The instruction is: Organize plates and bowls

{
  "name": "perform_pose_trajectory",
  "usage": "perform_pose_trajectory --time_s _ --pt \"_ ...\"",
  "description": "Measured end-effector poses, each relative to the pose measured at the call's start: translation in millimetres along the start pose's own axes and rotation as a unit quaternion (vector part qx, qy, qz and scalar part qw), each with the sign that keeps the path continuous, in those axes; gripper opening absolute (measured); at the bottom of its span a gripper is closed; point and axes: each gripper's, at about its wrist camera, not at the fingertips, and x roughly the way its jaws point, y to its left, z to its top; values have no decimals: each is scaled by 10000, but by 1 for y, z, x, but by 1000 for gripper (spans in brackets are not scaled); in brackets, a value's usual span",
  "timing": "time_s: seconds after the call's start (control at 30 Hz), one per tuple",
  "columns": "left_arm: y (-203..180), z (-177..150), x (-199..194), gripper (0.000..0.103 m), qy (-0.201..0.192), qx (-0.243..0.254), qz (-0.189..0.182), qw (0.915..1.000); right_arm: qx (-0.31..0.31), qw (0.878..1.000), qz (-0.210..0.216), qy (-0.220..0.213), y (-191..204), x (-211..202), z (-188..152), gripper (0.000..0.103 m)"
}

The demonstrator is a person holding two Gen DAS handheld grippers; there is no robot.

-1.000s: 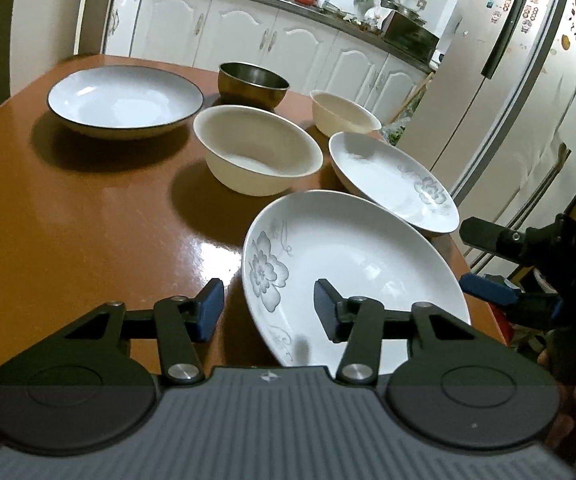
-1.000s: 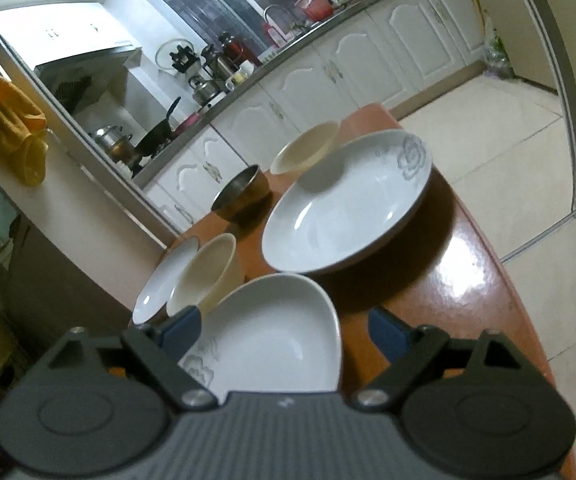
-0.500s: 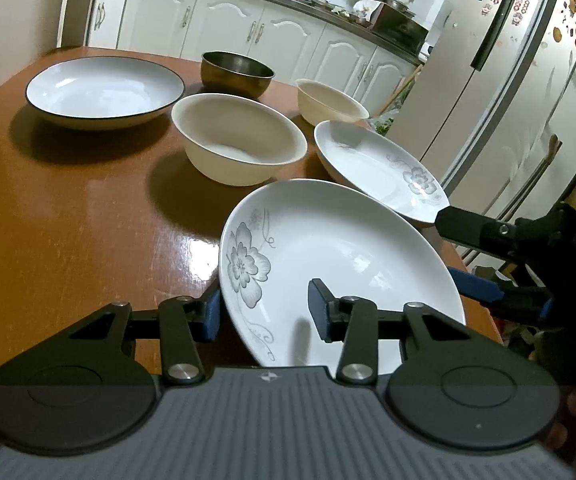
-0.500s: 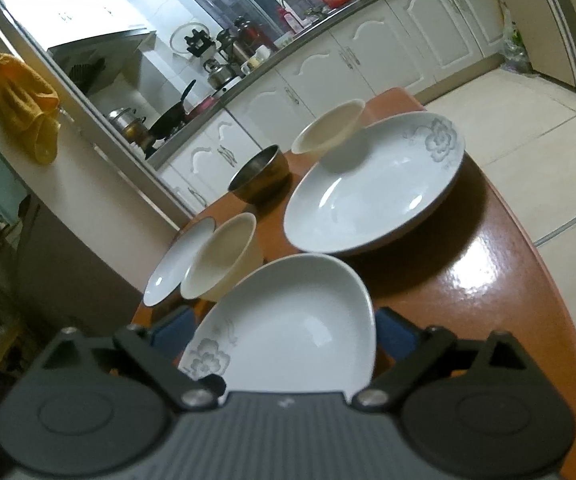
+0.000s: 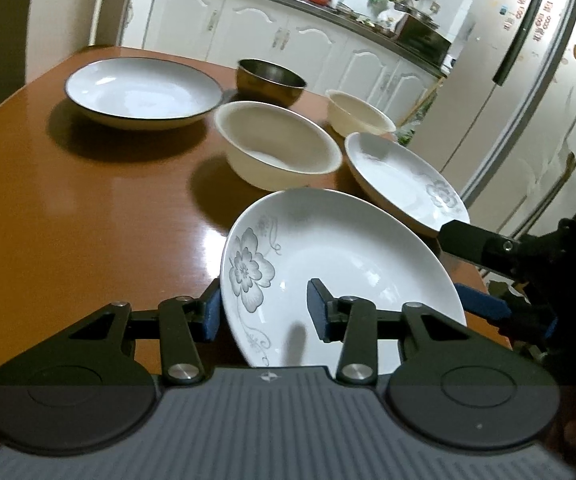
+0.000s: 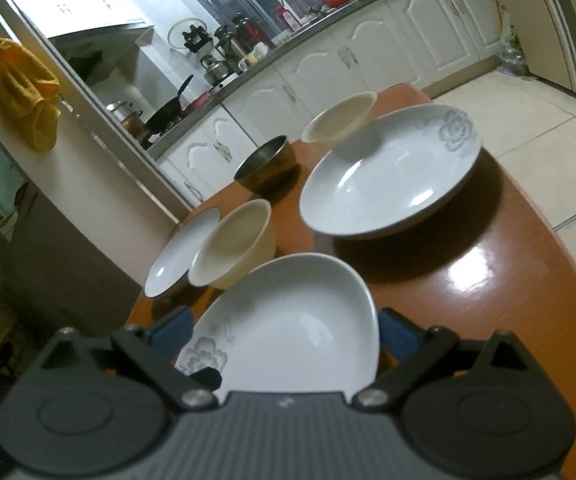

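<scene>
Where fingers straddle flowered plate, near rim hidden.

The plate between the left gripper's blue pads is white with grey flowers. Beyond it stand cream bowls on a glossy orange-brown table.

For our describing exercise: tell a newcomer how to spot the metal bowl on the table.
Start at the brown table. At its far end, nearest the white cabinets, sits the metal bowl, behind the larger cream bowl. It is the only dark, shiny dish; all the others are white or cream.
</scene>
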Motion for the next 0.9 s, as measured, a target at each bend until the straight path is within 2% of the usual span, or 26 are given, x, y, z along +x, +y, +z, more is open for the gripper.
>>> perform_pose_trajectory --time_s 0.33,0.9 --pt "41 13 -9 48 -150 -192 166 9996 -57 9996 242 146 20 17 -8 98" --pt "126 41 -27 48 -594 -772 798 9920 -441 9937 908 495 86 69 -22 98"
